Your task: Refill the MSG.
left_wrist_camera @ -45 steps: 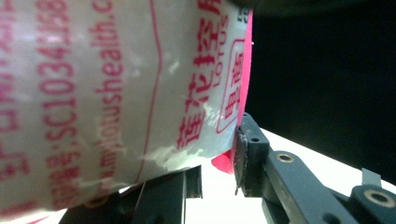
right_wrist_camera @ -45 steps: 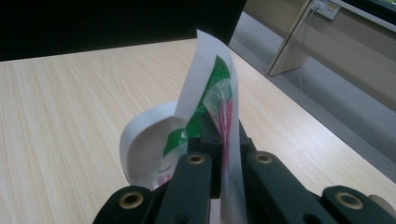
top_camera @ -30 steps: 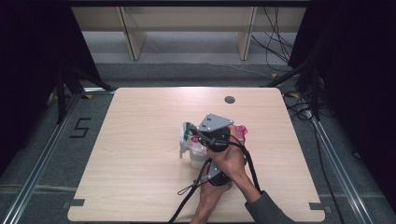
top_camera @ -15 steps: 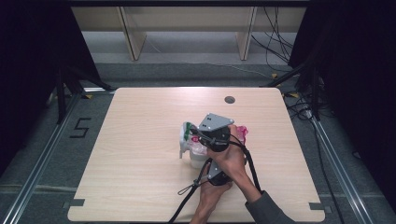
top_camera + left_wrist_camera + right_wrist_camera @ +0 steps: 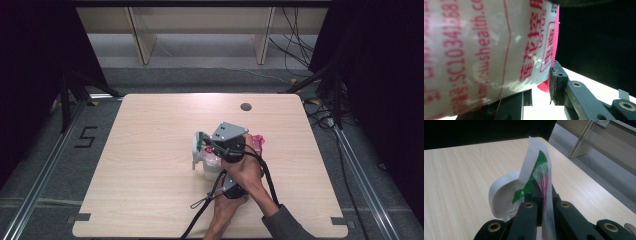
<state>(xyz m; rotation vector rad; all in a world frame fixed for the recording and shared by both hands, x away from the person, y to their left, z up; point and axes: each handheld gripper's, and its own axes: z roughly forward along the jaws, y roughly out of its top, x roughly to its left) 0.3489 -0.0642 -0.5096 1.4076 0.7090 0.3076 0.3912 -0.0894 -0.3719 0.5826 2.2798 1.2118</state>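
The wooden counter (image 5: 150, 165) carries a cable port (image 5: 245, 106) near its far edge, well apart from the work. At mid-counter, the right gripper (image 5: 543, 202) has its jaws pinched tight on a plastic packet (image 5: 537, 173). The left gripper (image 5: 541, 87) clamps the packet's lower, red-printed part. Forearms block the near side.

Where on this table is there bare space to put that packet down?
The light wooden table is bare left of the white plastic packet with red print, and beyond it toward the round grey hole. It is crowded at centre, where both hands, grippers and trailing black cables cluster.
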